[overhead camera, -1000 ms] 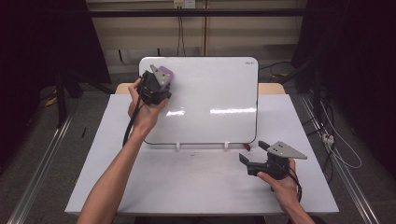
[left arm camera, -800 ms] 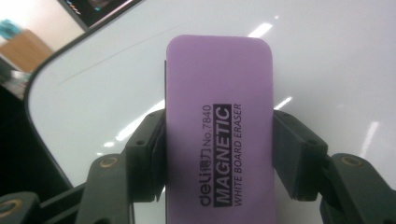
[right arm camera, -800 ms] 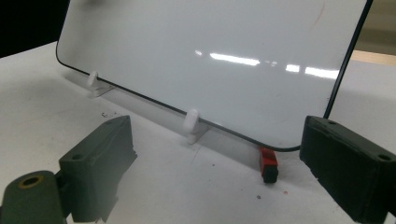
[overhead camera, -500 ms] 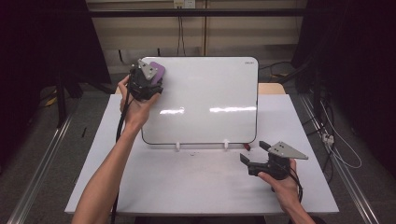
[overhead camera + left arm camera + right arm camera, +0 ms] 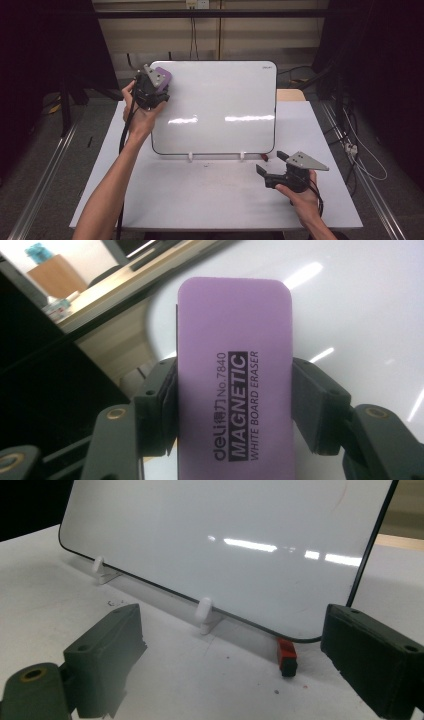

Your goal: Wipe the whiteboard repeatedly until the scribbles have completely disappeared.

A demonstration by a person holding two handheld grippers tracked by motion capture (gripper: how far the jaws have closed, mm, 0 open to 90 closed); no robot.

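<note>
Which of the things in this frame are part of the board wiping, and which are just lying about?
In the job:
- left claw, shut on the purple eraser
- whiteboard, propped on white stands

Lying about:
- small red and black piece on the table at the board's lower corner
- right claw, open and holding nothing, low over the table

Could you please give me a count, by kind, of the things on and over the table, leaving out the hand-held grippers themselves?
Whiteboard: 1
Purple eraser, held by the left hand-held gripper: 1
White support clips, one nearer the red piece and one farther along the whiteboard's lower edge: 2
Small red and black piece at the whiteboard's lower corner: 1
Total: 5
</note>
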